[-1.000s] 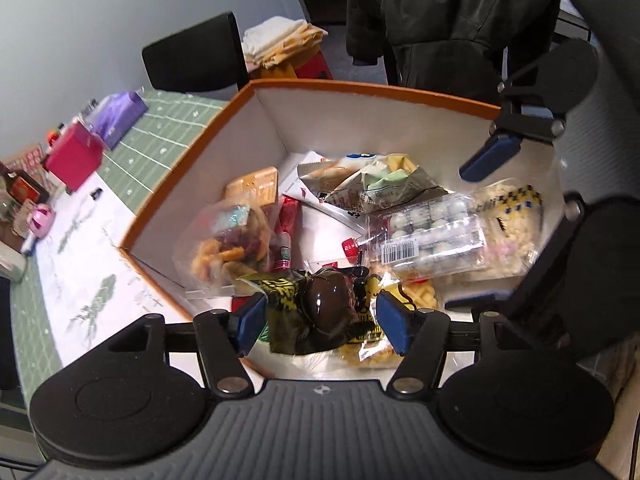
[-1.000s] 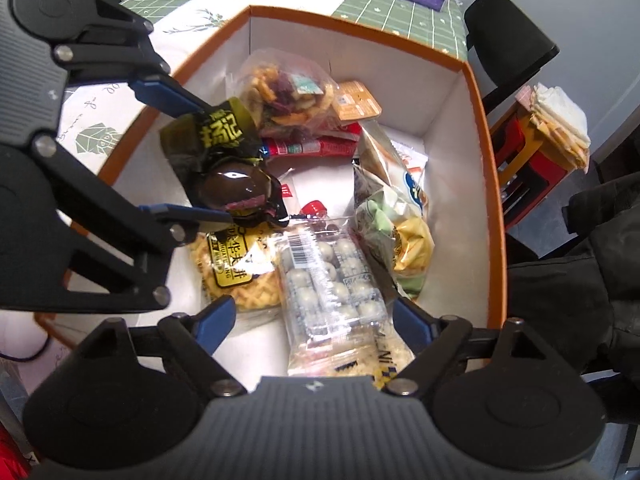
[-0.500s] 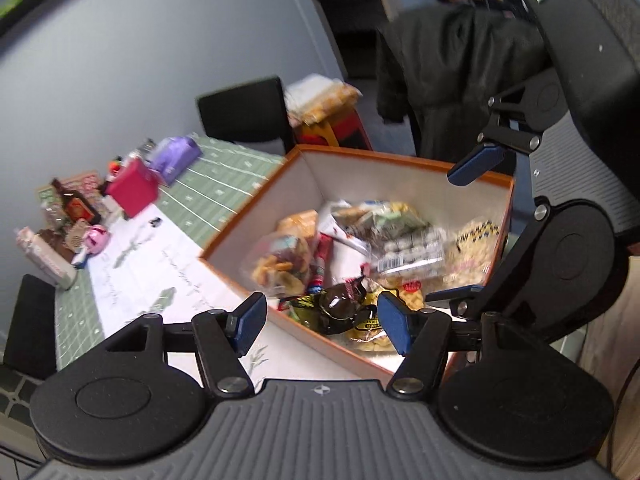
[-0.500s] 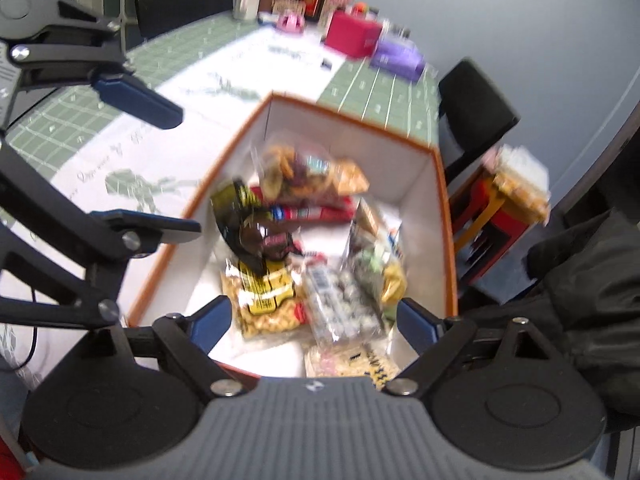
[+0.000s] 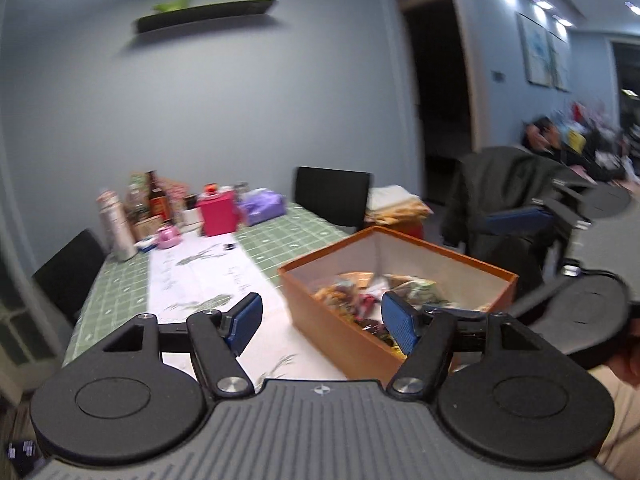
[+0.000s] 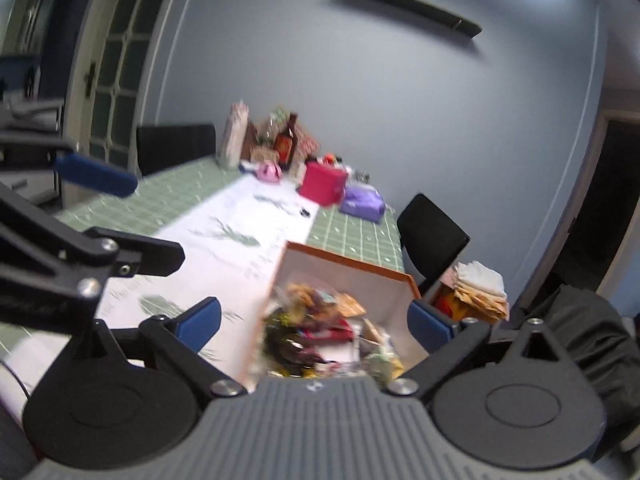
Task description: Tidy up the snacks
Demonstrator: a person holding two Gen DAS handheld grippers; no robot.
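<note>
An orange box with white inner walls stands on the table and holds several snack packets. It also shows in the right wrist view, with blurred packets inside, among them a dark brown packet. My left gripper is open and empty, held back from the near side of the box. My right gripper is open and empty, raised above the box's near end. The right gripper also shows in the left wrist view, and the left gripper in the right wrist view.
A green checked tablecloth with a white runner covers the table. Bottles, a pink box and a purple pack stand at the far end. Black chairs surround the table. A dark jacket hangs on the right.
The left gripper let go of the dark brown packet, which now lies in the box. Both grippers pulled up and back from the box and tilted toward the room.
</note>
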